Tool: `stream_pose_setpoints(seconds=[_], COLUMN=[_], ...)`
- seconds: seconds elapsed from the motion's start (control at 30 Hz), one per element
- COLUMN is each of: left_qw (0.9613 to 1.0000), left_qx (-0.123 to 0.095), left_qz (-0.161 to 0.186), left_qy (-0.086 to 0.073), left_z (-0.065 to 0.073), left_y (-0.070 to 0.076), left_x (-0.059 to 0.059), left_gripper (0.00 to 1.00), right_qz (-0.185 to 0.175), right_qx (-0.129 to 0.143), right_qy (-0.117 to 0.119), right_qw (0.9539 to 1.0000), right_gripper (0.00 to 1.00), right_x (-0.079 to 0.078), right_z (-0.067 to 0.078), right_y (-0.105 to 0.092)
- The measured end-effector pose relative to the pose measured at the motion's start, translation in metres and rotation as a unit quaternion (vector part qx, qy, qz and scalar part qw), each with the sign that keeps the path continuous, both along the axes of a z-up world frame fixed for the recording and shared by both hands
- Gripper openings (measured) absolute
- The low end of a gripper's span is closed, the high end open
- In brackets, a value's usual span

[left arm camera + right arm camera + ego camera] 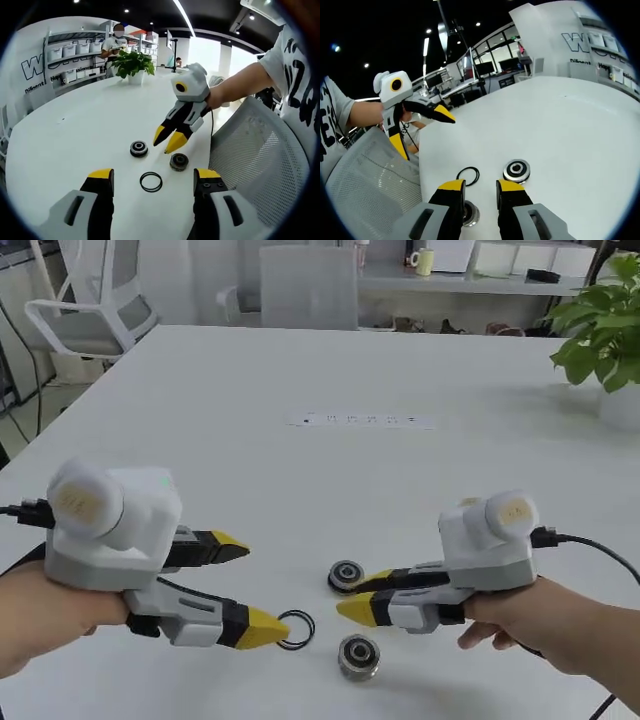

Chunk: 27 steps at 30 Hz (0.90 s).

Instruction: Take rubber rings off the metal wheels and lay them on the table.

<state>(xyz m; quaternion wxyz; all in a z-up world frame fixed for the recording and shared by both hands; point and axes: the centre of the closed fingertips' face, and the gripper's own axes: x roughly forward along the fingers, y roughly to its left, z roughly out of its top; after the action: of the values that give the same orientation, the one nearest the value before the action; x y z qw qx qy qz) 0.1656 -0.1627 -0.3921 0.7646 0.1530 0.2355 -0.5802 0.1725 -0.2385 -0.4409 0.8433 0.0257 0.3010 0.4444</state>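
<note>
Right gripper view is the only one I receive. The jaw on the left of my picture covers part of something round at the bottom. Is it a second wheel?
Observer: Yes. The head view shows it whole: a second metal wheel, flat on the table, nearer the person than the other wheel and apart from it.
Operator: Where does the right gripper stand against those two wheels?
Observer: In the head view its tips fall between them.
Operator: What does the left gripper aim at?
Observer: The left gripper view shows the rubber ring lying on the table straight ahead of its open jaws.
</note>
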Motion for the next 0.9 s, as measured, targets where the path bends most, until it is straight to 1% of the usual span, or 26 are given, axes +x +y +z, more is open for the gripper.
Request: stream_pose_setpoints(seconds=[0.3, 0.53, 0.67, 0.77, 0.9], left_qw=[1.0, 0.9999, 0.9999, 0.9998, 0.9998], left_qx=[-0.005, -0.01, -0.009, -0.013, -0.013], left_qz=[-0.005, -0.001, 0.001, 0.005, 0.007], left_qy=[0.004, 0.008, 0.006, 0.012, 0.014], left_z=[0.0, 0.002, 0.001, 0.001, 0.0], left_y=[-0.012, -0.02, -0.023, -0.026, -0.029], left_x=[0.001, 0.006, 0.01, 0.013, 0.016], left_gripper=[0.61, 0.6, 0.6, 0.59, 0.57], right_qz=[-0.024, -0.041, -0.047, -0.049, -0.05], right_qx=[0.003, 0.006, 0.004, 0.003, 0.0], right_qy=[-0.009, -0.017, -0.019, -0.02, -0.022], right_qw=[0.9997, 0.999, 0.9987, 0.9986, 0.9985], right_gripper=[0.23, 0.24, 0.24, 0.24, 0.24], right_x=[0.002, 0.007, 0.009, 0.01, 0.011], right_z=[0.008, 0.013, 0.012, 0.01, 0.008], right_y=[-0.019, -0.031, -0.036, -0.038, -0.039])
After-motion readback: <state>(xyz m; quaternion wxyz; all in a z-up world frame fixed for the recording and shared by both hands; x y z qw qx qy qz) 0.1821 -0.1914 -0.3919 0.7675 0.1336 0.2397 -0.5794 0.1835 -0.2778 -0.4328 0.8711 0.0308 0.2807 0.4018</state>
